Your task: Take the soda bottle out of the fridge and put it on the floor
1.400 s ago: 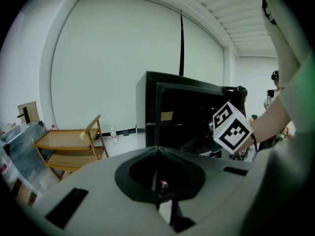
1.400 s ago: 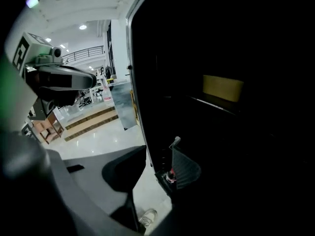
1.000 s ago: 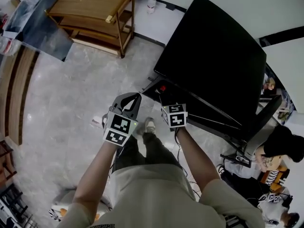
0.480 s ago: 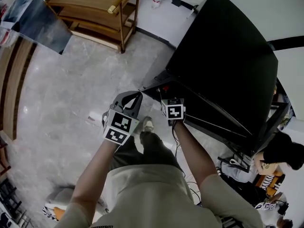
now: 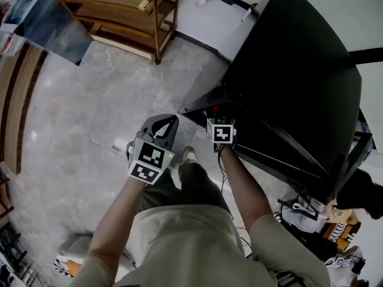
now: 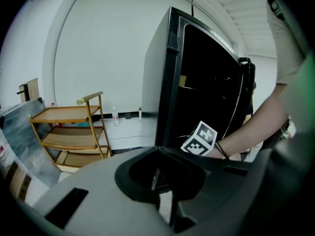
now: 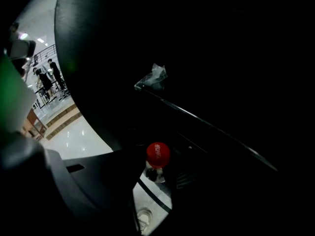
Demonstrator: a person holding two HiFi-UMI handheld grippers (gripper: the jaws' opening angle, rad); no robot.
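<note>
Right gripper (image 5: 216,115): jaws have just been opening and are standing wide, holding nothing. One red-capped soda bottle (image 7: 158,155) is sitting untouched inside the one fridge (image 5: 299,70), at its 12 o'clock. Left gripper (image 6: 158,150) is hanging at its 9 o'clock, jaws pressed together, empty. Grippers: two.

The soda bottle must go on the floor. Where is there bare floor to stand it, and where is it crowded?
The widest bare floor lies left of the fridge, between the wooden shelf cart and the person's shoe; only a small white object lies on it. It is crowded at lower right beside the fridge, with bags and people.
</note>
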